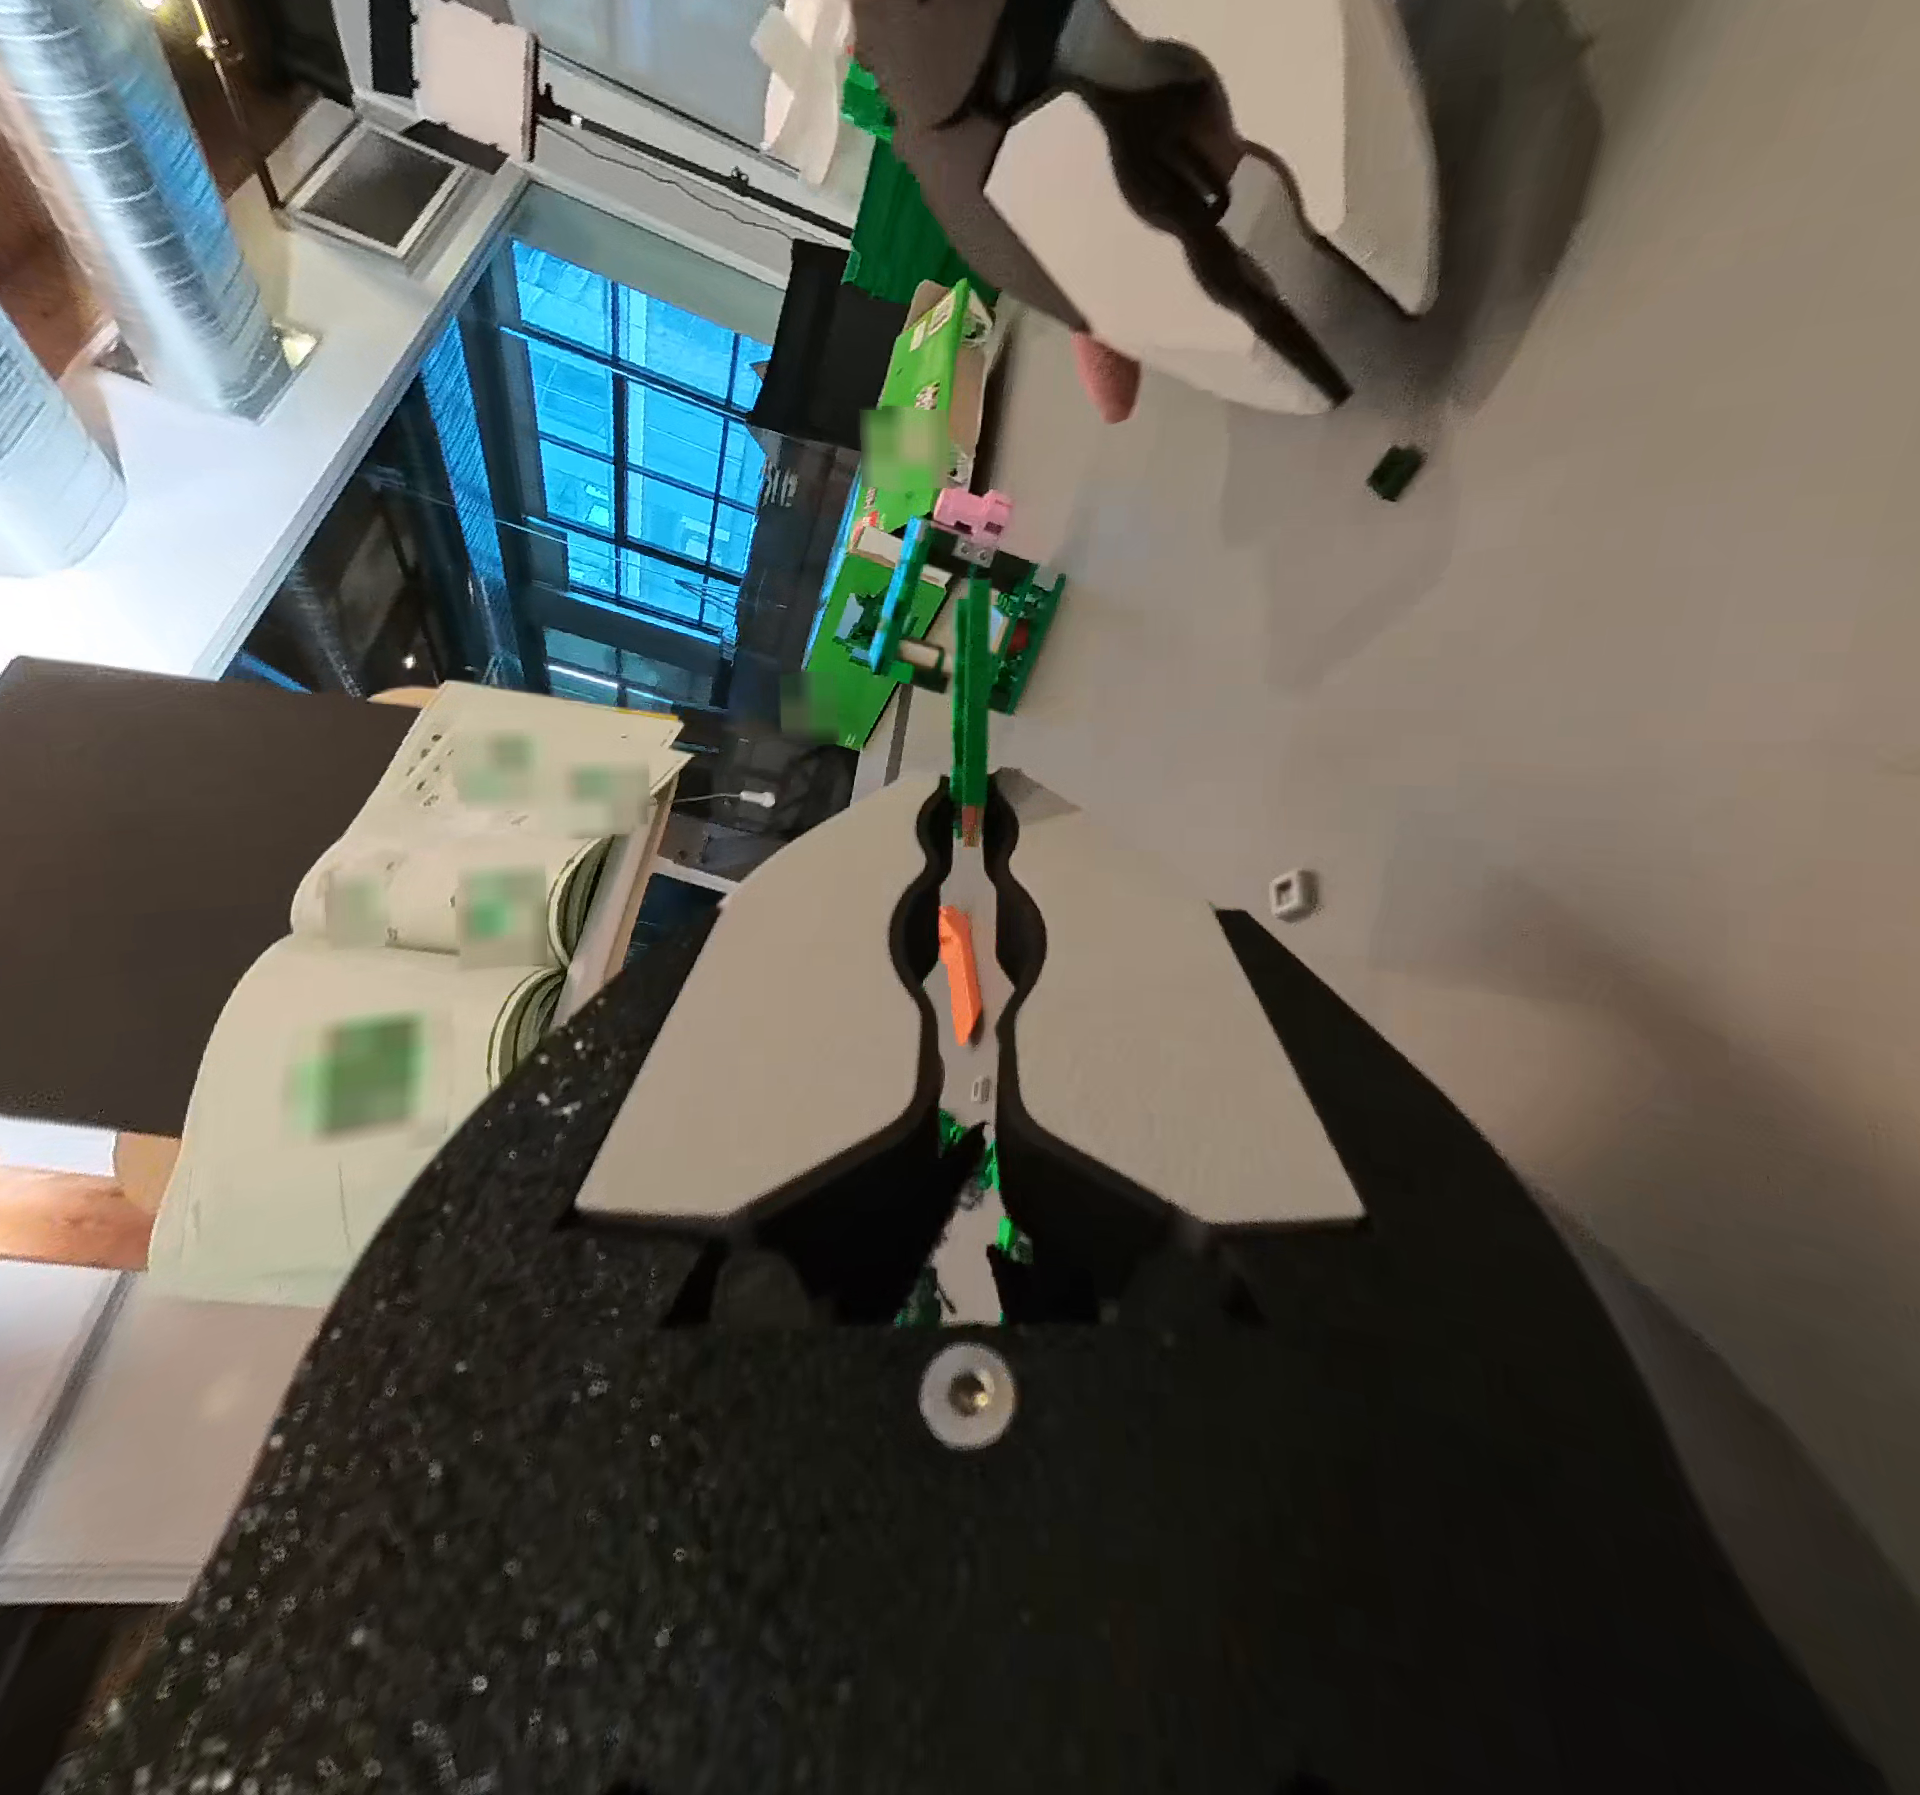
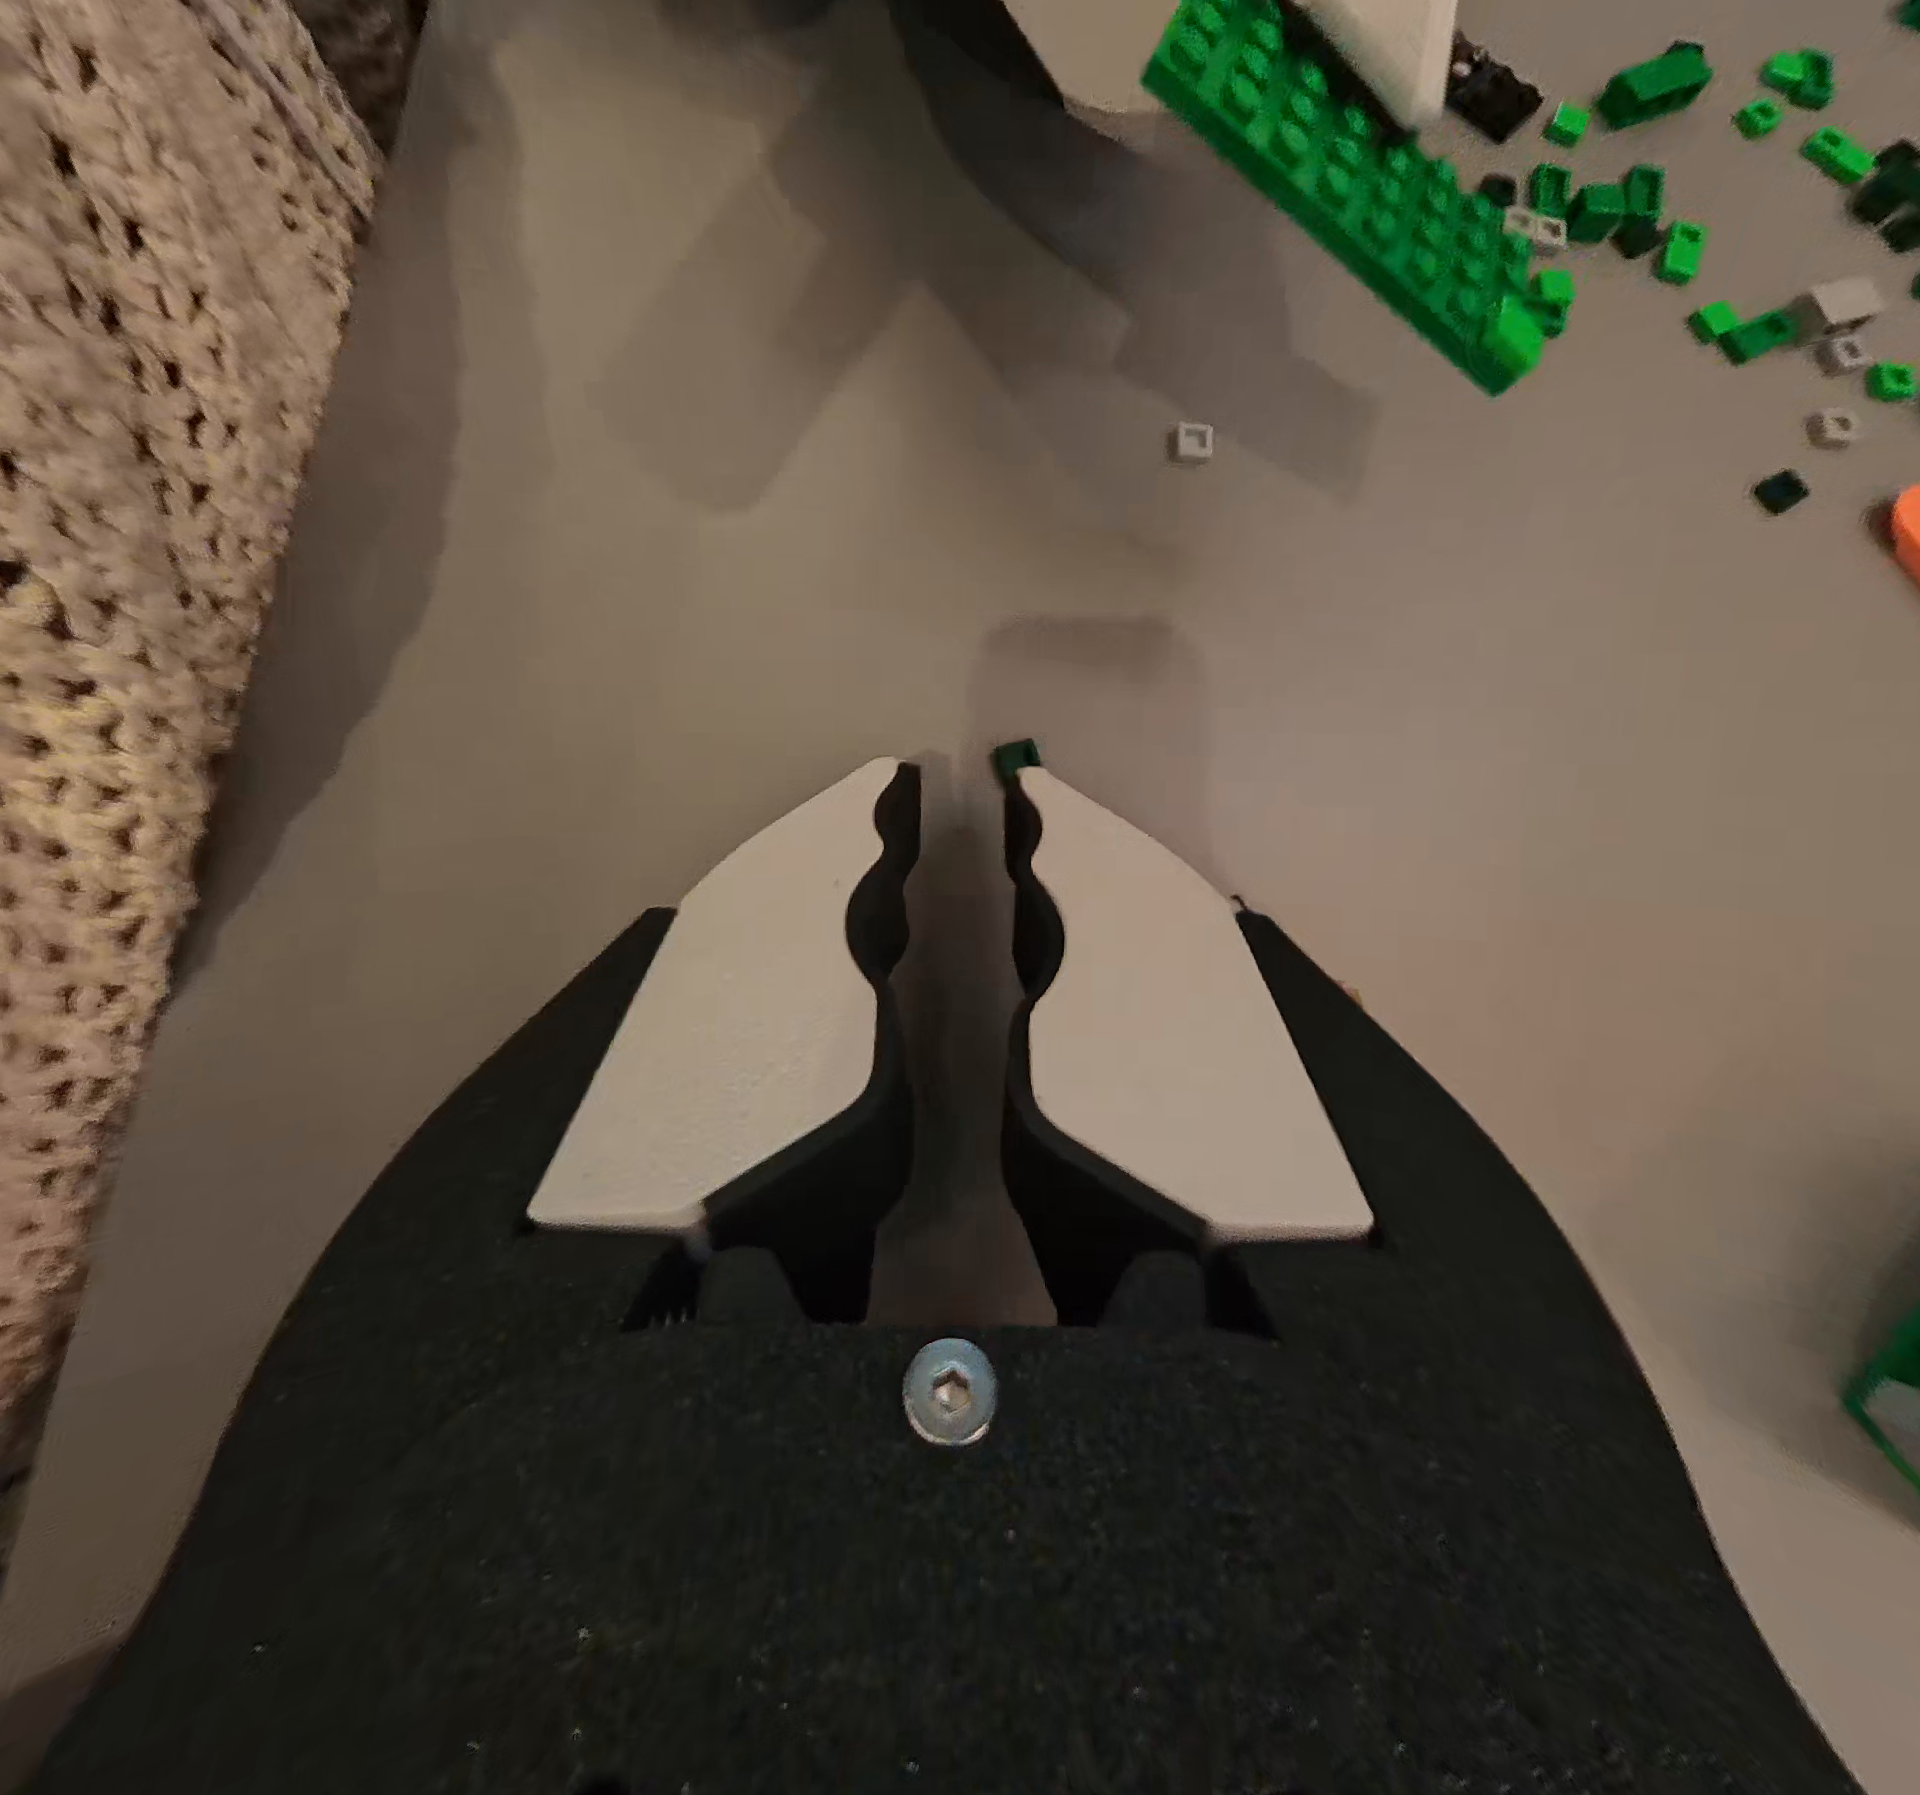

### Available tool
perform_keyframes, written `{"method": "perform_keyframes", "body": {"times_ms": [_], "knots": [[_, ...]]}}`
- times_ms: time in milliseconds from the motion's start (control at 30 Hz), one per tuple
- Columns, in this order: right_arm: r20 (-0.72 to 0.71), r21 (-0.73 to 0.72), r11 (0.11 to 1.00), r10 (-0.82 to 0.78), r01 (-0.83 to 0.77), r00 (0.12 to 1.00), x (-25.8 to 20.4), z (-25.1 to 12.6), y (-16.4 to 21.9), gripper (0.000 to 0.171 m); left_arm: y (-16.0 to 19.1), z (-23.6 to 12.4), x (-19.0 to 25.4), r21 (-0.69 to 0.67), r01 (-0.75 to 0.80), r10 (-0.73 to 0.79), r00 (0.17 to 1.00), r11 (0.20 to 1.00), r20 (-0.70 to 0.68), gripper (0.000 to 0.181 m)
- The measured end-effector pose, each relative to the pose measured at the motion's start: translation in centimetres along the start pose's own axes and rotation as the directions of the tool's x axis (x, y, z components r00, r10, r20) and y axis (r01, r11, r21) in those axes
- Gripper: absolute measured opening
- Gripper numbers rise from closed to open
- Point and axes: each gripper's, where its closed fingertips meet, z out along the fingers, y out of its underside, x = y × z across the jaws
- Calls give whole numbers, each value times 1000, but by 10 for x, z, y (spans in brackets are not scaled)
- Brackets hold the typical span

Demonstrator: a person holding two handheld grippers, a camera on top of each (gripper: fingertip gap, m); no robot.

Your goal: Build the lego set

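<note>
Up close, the left gripper [image 1: 968, 810], black with two pale grey fingers, is clamped on the edge of one long bright-green studded Lego plate [image 2: 1340, 161], which it holds tilted above the grey tabletop [image 2: 727, 498]. The right gripper [image 2: 961, 779] hovers low over that tabletop with its jaws slightly apart and nothing between them; one small dark-green Lego piece [image 2: 1013, 758] lies just beside its right fingertip. Farther out sits one small pale grey square piece [image 2: 1190, 441], alone. Beyond it, a loose scatter of green, dark and grey bricks [image 2: 1662, 218] spreads under the plate's far end, too many and too blurred to count. One knitted beige sleeve [image 2: 125, 395] borders the table's edge.
</note>
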Motion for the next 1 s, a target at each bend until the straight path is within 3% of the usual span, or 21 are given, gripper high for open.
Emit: {"method": "perform_keyframes", "body": {"times_ms": [133,200,333,467,600,700,833,933,1000], "knots": [[43,-67,992,-100,103,994,1,11,7,26,-4,1,7,19,-6,7,999,1000,-31,4],[115,-53,996,-62,68,991,0,12,5,24,-8,0,15,42,-2,5,997,999,-77,4],[134,-72,996,-50,60,990,12,14,6,10,-9,-1,30,17,-170,171,974,985,-148,4],[120,-110,985,-122,135,985,16,18,3,17,-12,-1,34,26,-178,180,971,984,-160,4],[108,-153,987,68,-51,992,15,10,1,19,-2,0,27,-15,-190,187,975,982,-123,4],[72,-57,982,185,-181,980,1,8,-10,19,1,-1,23,-25,-209,205,973,978,-104,4],[-27,-29,997,-73,73,997,-9,7,-2,19,-16,-5,28,59,-141,148,980,988,-136,4],[73,100,989,-119,111,990,-16,7,-13,19,-23,-7,34,95,-170,183,972,981,-145,4],[146,104,990,-111,97,983,-16,11,-12,19,-22,-7,36,96,-215,227,964,972,-140,4]]}}
